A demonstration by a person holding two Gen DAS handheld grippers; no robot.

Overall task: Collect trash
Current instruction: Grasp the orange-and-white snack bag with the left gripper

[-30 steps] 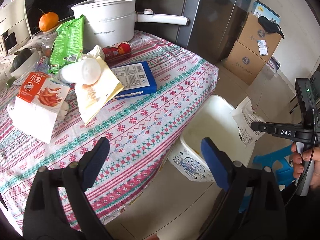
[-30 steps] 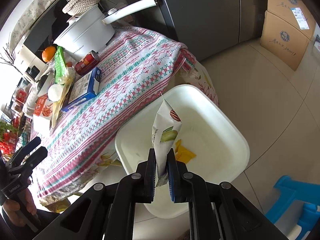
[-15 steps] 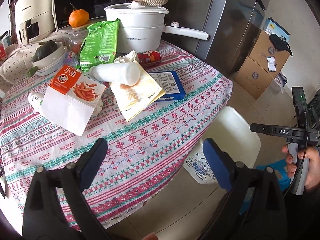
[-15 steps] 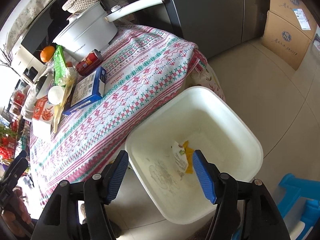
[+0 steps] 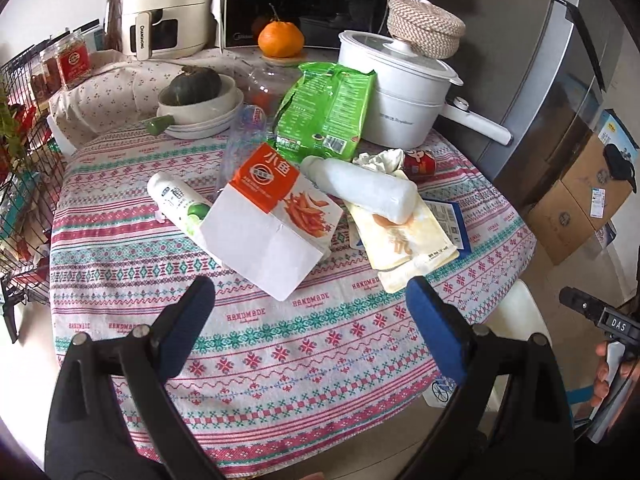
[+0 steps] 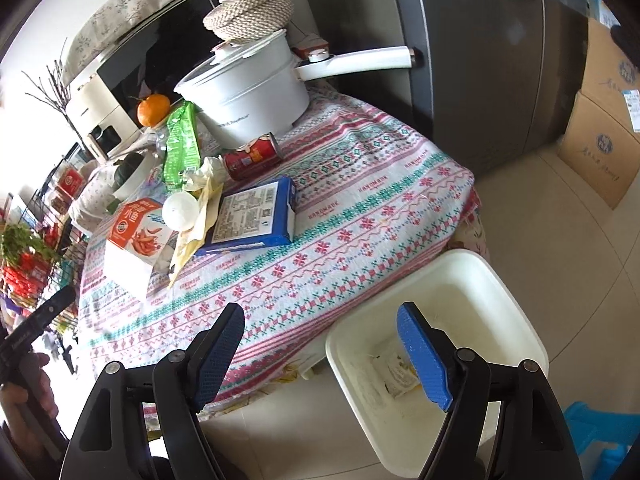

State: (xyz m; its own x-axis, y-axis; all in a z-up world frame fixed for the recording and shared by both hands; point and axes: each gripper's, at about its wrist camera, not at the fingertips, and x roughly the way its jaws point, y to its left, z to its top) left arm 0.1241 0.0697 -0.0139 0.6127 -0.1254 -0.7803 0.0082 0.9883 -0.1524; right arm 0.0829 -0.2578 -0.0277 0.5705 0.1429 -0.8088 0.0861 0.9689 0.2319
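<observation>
Trash pile mid-table: orange-white snack carton [image 5: 272,216], white bottle [image 5: 362,190] lying on yellow wrapper [image 5: 404,240], blue box [image 6: 256,216], green bag [image 5: 324,116], red can [image 6: 252,156]. White bin [image 6: 520,320] on floor beside table edge, wrapper [image 6: 396,368] inside. I hold right gripper [image 6: 320,356] over bin rim, jaws just opening, nothing between. Left gripper [image 5: 310,324] wide, empty, above cloth near carton. I judge drop done; next: reach in, close on nearest piece, probably carton or yellow wrapper.
</observation>
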